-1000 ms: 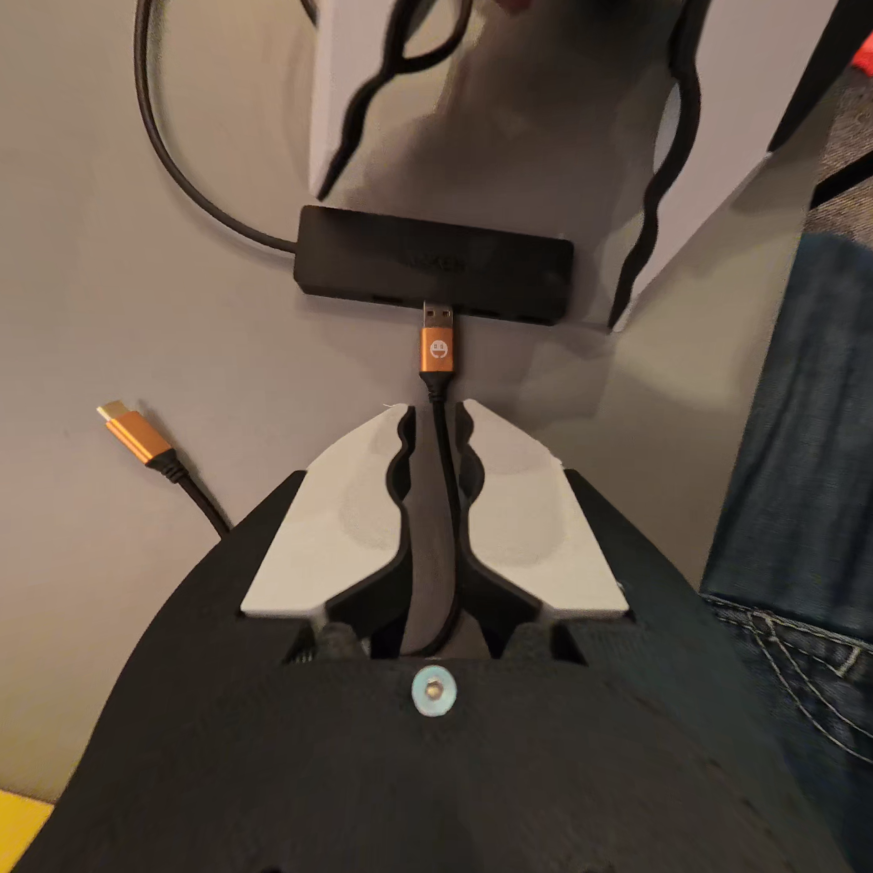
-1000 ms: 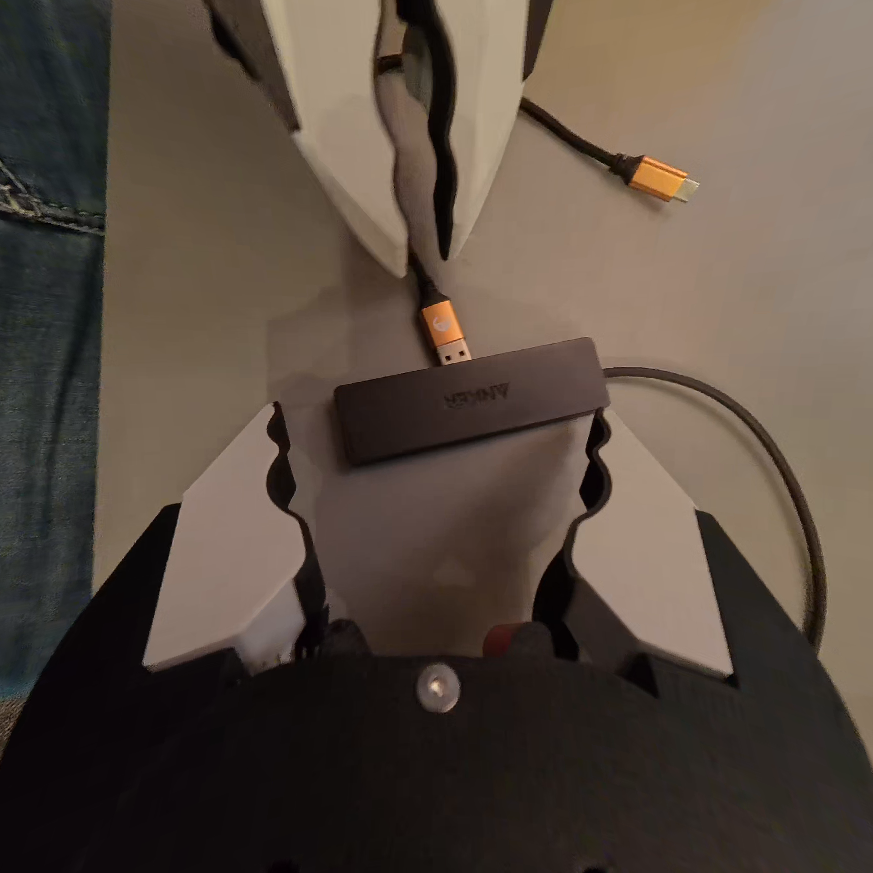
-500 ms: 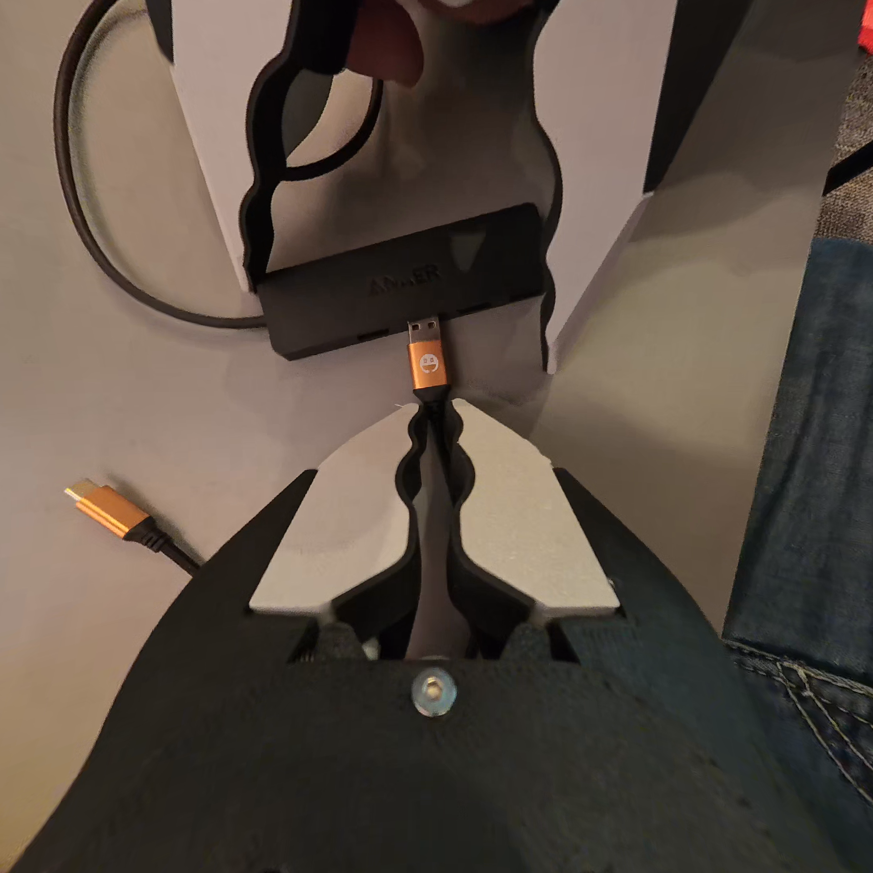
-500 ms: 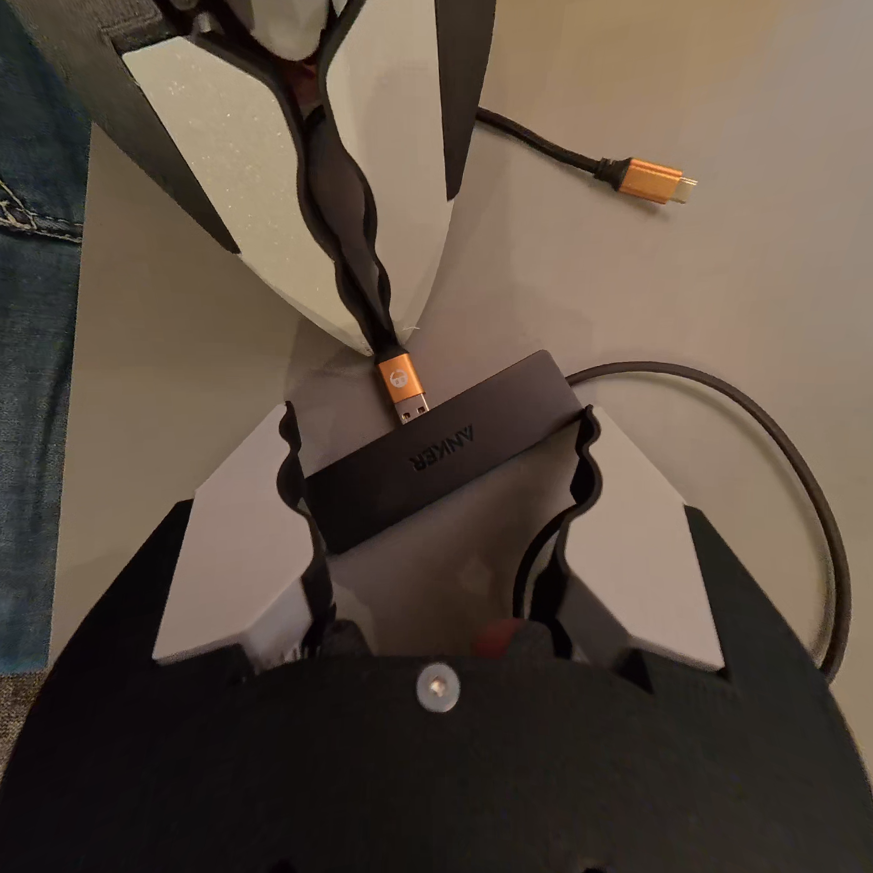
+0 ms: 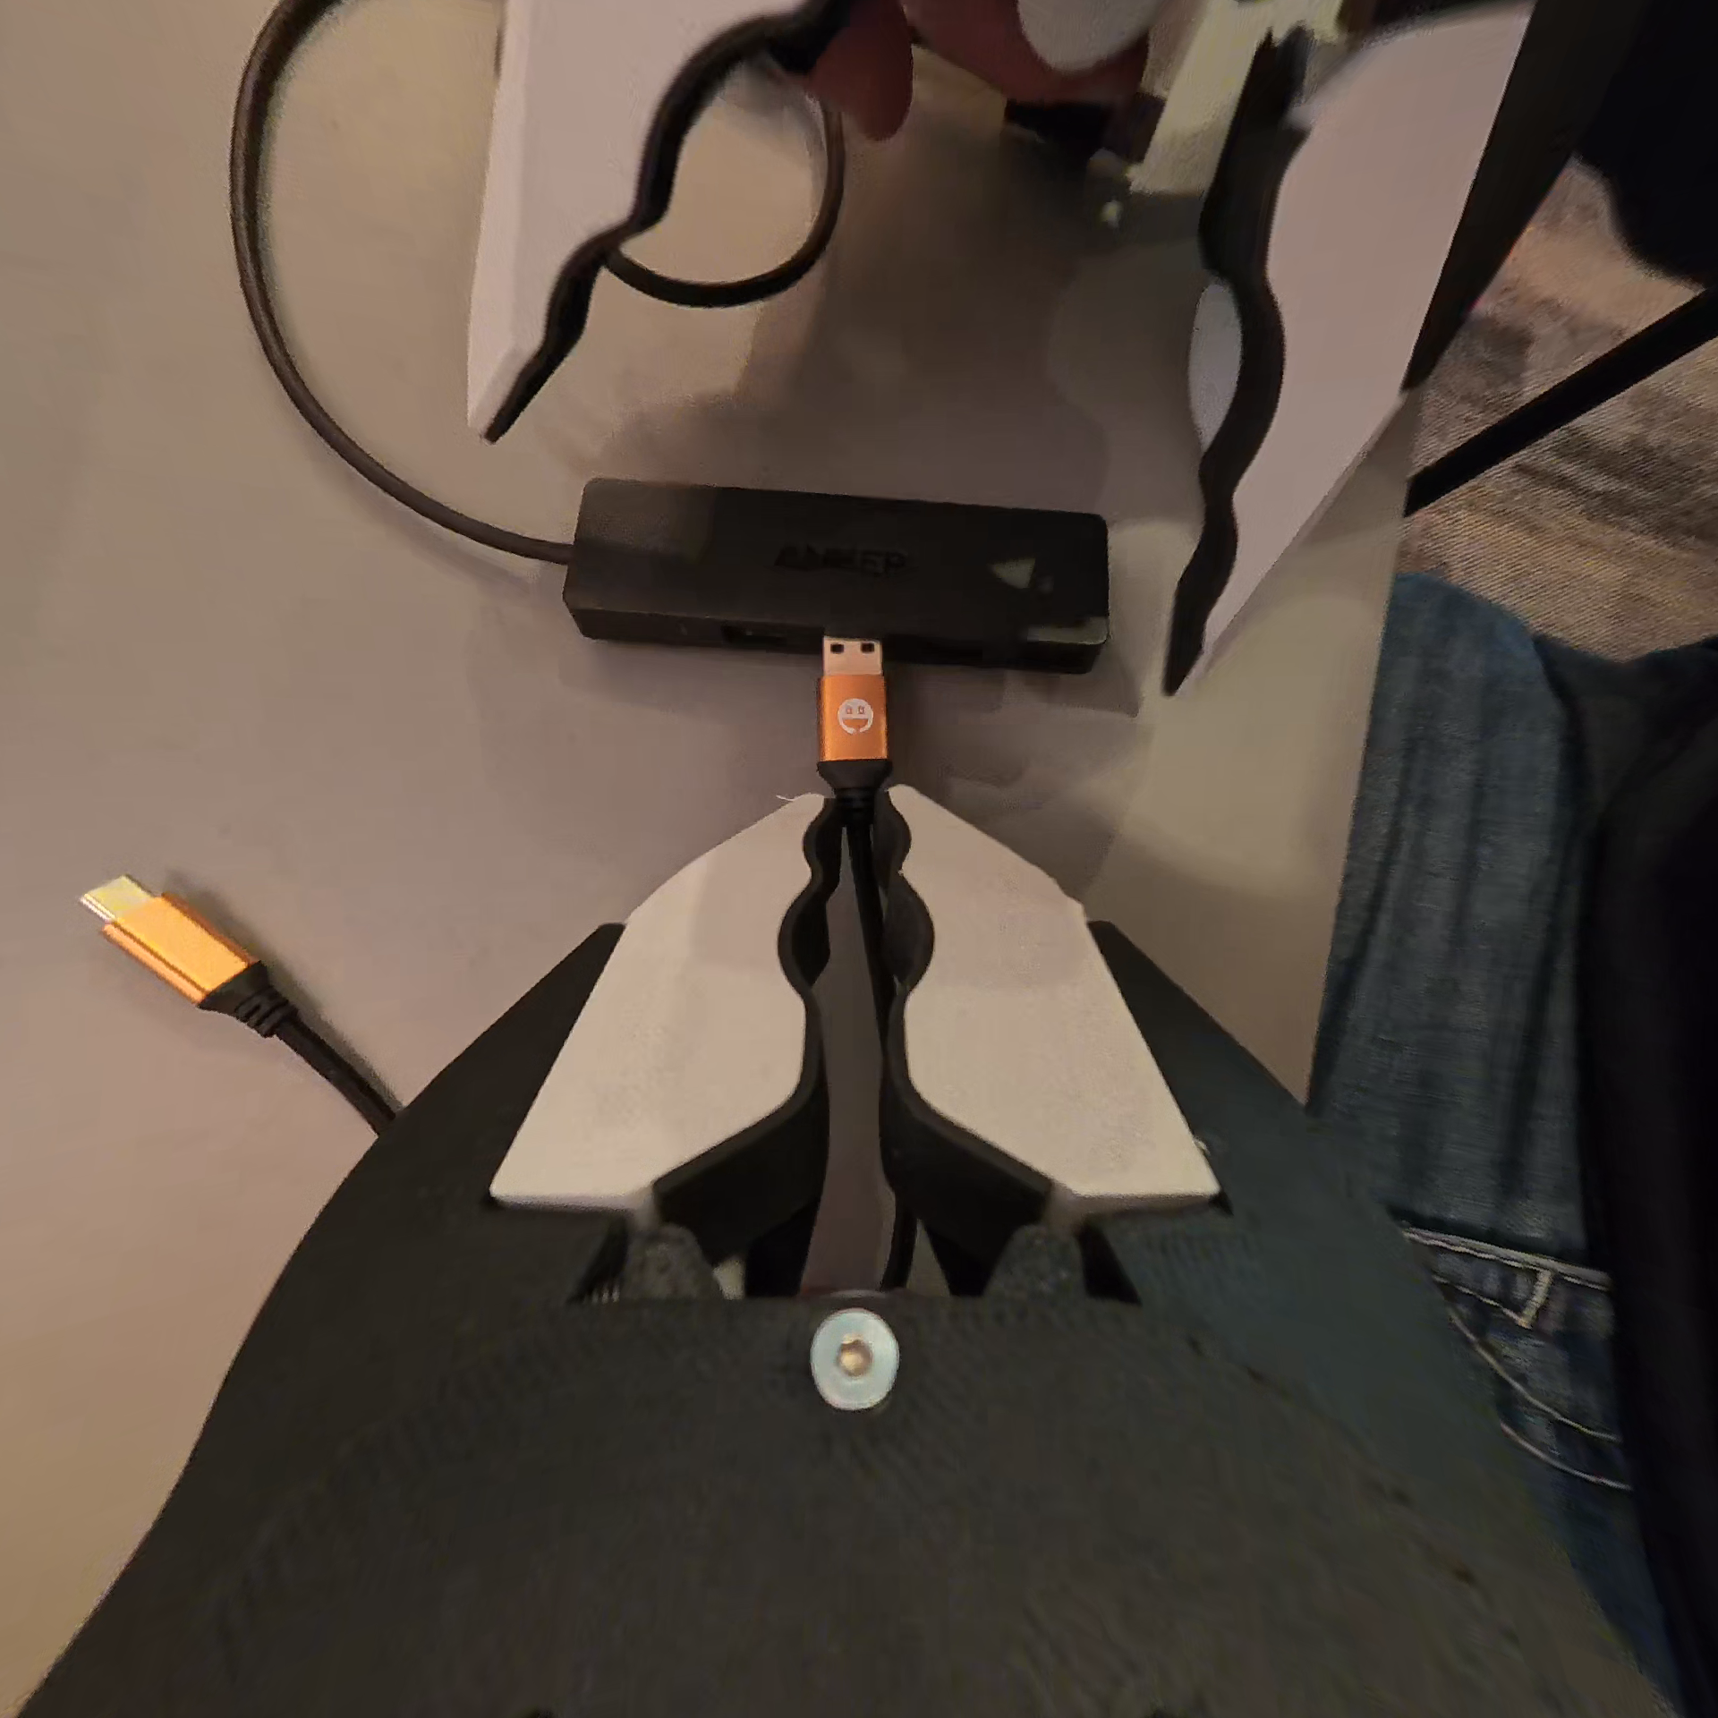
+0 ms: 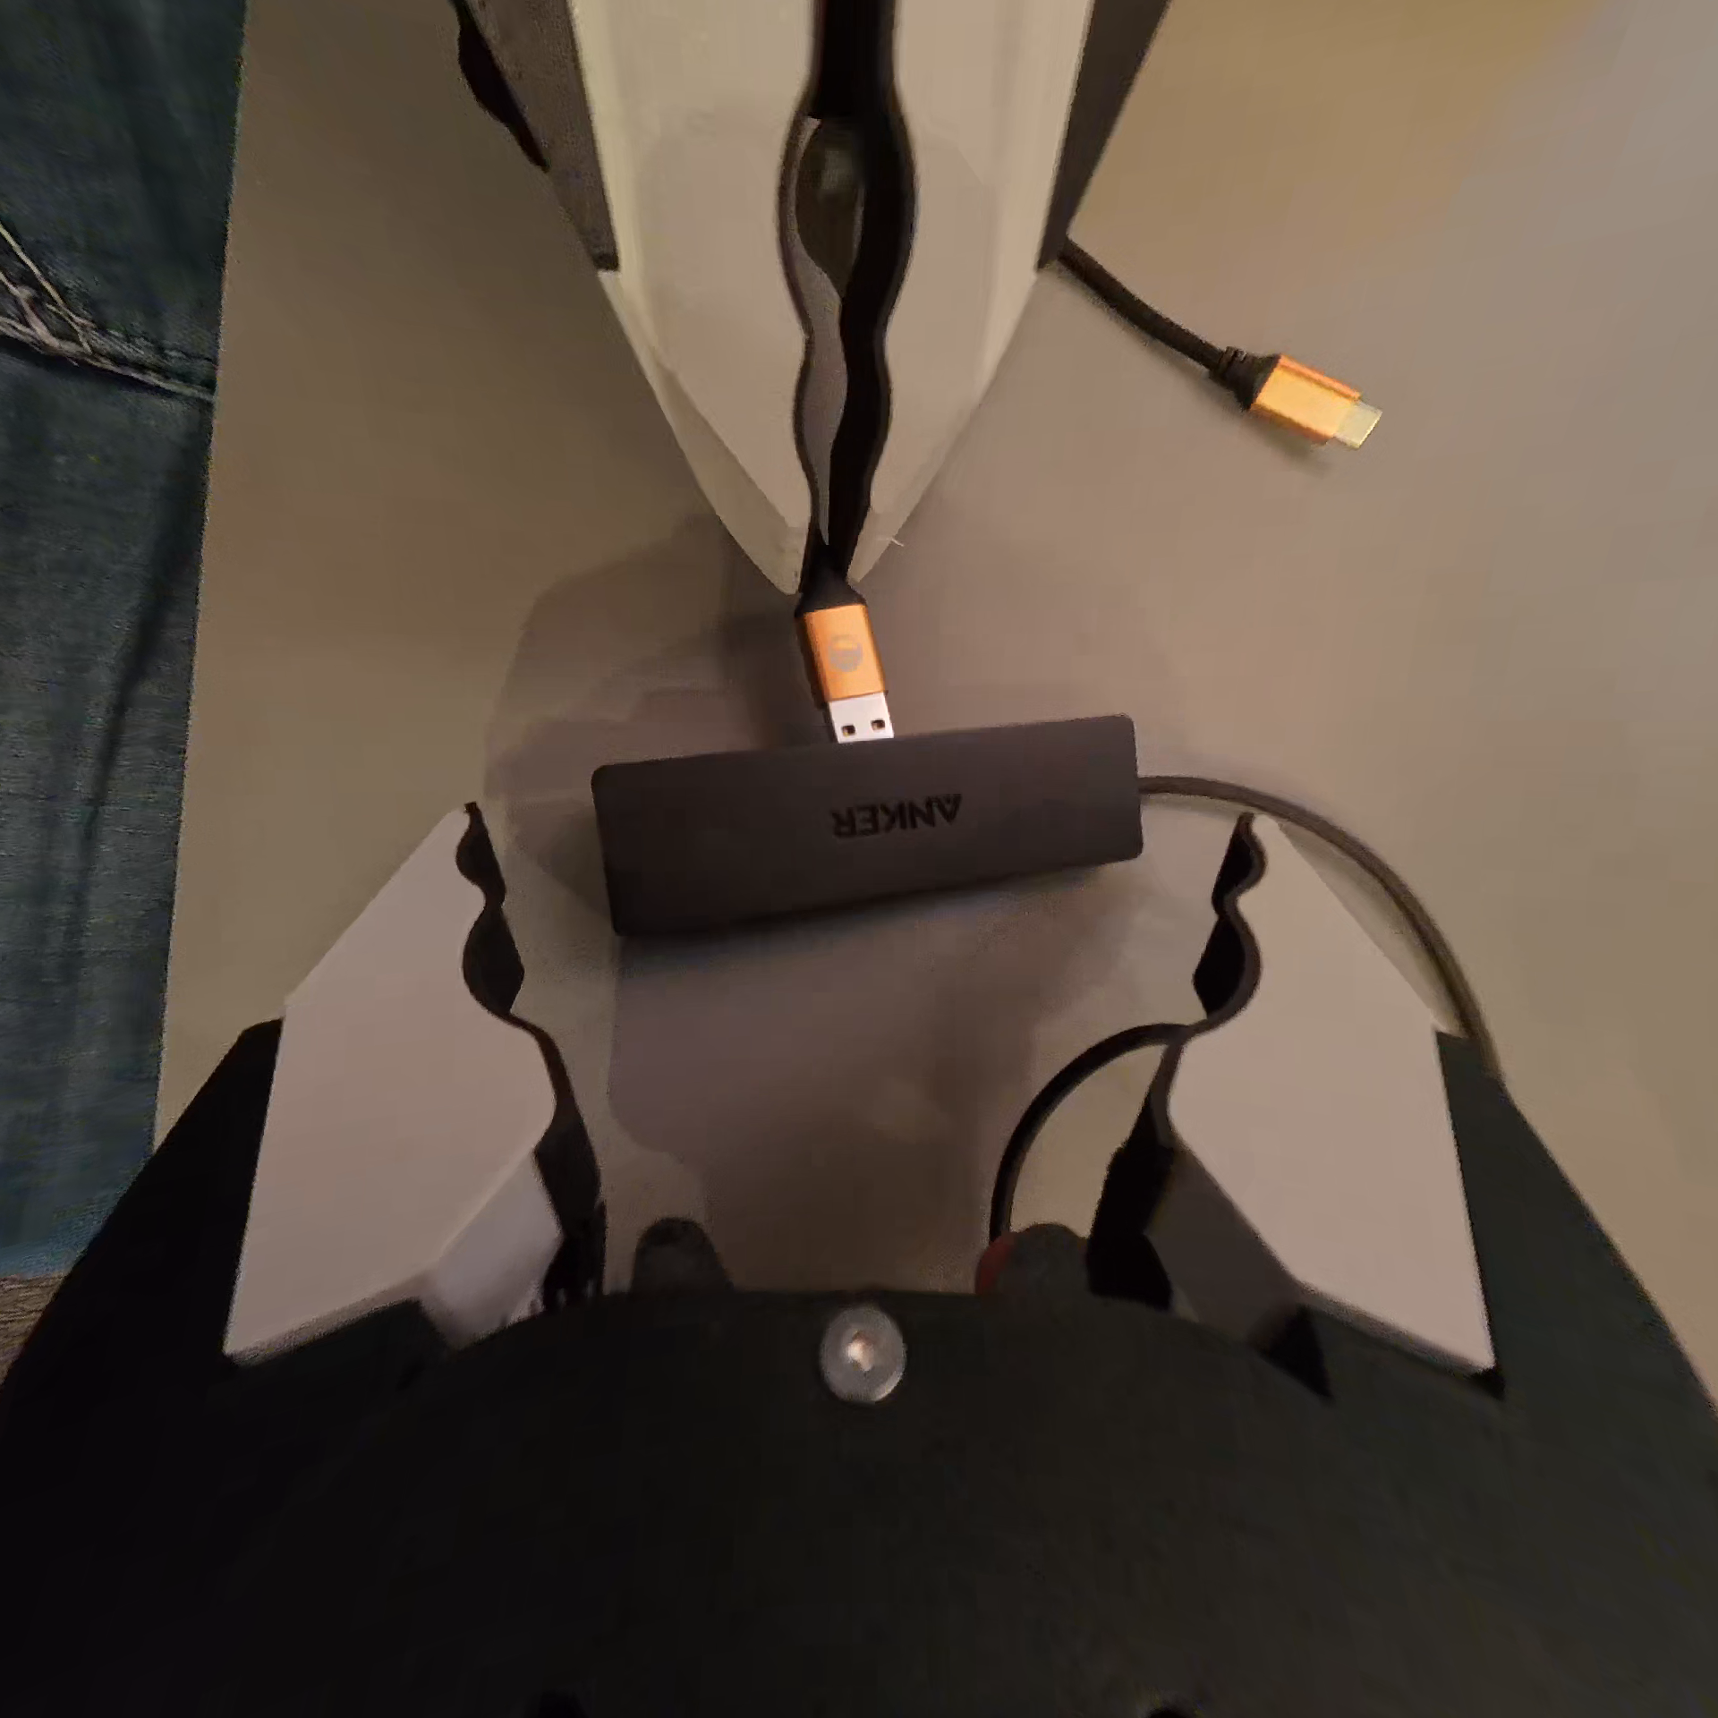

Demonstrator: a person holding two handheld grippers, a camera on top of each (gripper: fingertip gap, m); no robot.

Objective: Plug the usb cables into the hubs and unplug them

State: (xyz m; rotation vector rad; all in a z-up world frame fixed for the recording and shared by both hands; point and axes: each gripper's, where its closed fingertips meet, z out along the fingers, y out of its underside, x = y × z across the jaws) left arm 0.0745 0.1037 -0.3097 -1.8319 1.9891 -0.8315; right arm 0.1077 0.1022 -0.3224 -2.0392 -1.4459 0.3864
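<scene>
A black USB hub (image 5: 841,572) lies flat on the grey table, its own black cable (image 5: 279,372) looping off to the left. My left gripper (image 5: 857,798) is shut on the black cable just behind an orange USB-A plug (image 5: 853,716). The plug's metal tip sits at the hub's port side, with most of the metal showing. My right gripper (image 6: 855,823) is wide open and empty, its fingertips (image 6: 469,823) just short of the hub (image 6: 865,837) and not touching it. The right wrist view shows the plug (image 6: 841,660) from the other side.
The same cable's other end, an orange USB-C plug (image 5: 172,944), lies loose on the table; it also shows in the right wrist view (image 6: 1301,409). A person's leg in jeans (image 5: 1487,930) is at the table's edge. The hub's cable (image 6: 1394,883) curves under my right finger. The tips of one gripper are about 5 cm away from the tips of the other.
The hub has swung back square to the plug. My right gripper, whose fingers flanked the hub's ends half a second ago, has drawn back from it. My left gripper still holds the cable.
</scene>
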